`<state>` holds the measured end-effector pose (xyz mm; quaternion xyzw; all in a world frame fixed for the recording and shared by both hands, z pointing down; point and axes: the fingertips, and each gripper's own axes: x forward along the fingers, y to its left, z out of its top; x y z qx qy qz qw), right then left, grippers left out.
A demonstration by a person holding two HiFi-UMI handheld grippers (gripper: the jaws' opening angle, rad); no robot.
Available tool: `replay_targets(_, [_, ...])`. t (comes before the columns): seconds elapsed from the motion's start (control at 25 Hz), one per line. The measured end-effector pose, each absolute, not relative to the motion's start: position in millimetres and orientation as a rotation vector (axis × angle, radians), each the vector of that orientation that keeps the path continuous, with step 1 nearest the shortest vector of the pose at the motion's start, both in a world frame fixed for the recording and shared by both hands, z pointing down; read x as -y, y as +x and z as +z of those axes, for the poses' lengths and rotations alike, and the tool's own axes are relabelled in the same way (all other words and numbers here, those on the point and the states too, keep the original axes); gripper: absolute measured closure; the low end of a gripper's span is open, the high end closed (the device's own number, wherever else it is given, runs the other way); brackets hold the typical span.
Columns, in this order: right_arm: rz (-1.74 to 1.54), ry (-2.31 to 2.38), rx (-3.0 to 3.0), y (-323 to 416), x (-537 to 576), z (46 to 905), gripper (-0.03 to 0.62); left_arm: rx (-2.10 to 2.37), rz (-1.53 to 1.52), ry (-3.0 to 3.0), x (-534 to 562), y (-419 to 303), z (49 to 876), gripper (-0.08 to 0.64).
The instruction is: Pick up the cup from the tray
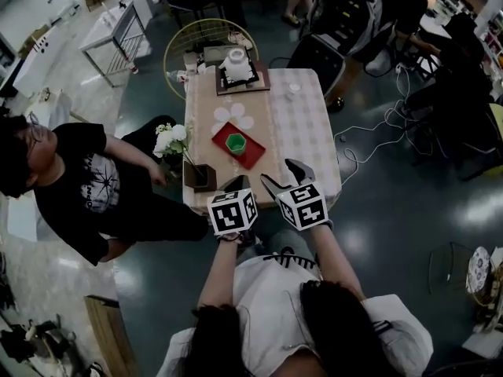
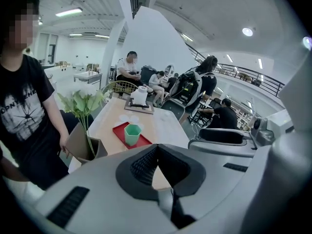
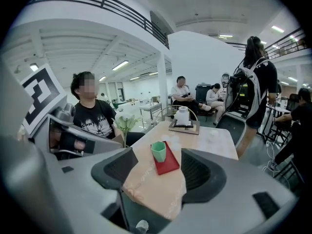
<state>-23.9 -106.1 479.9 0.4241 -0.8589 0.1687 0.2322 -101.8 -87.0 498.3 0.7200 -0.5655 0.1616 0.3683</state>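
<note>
A green hexagonal cup (image 1: 236,142) stands upright on a red tray (image 1: 250,155) in the middle of the cloth-covered table (image 1: 302,132). Both grippers hover over the table's near edge, short of the tray. My left gripper (image 1: 234,184) is shut, with nothing between its jaws. In the left gripper view its jaws (image 2: 156,150) meet at the tips, and the cup (image 2: 132,133) is ahead and slightly left. My right gripper (image 1: 284,177) is open and holds nothing. In the right gripper view, the cup (image 3: 158,151) and the tray (image 3: 169,165) show between its spread jaws (image 3: 160,170), well ahead.
A brown box with white flowers (image 1: 195,176) stands at the table's near left corner. A white teapot on a dark tray (image 1: 236,65) sits at the far end, with pale coasters (image 1: 234,116) before it. A person in a black shirt (image 1: 78,187) stands left of the table.
</note>
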Motion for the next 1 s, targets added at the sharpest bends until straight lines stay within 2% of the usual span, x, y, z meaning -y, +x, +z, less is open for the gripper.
replay_targets(1.0, [0.413, 0.868, 2.314, -99.8, 213.8, 528.3, 0.261, 1.549, 0.413, 1.607, 166.0, -173.7, 530.9, 0.552])
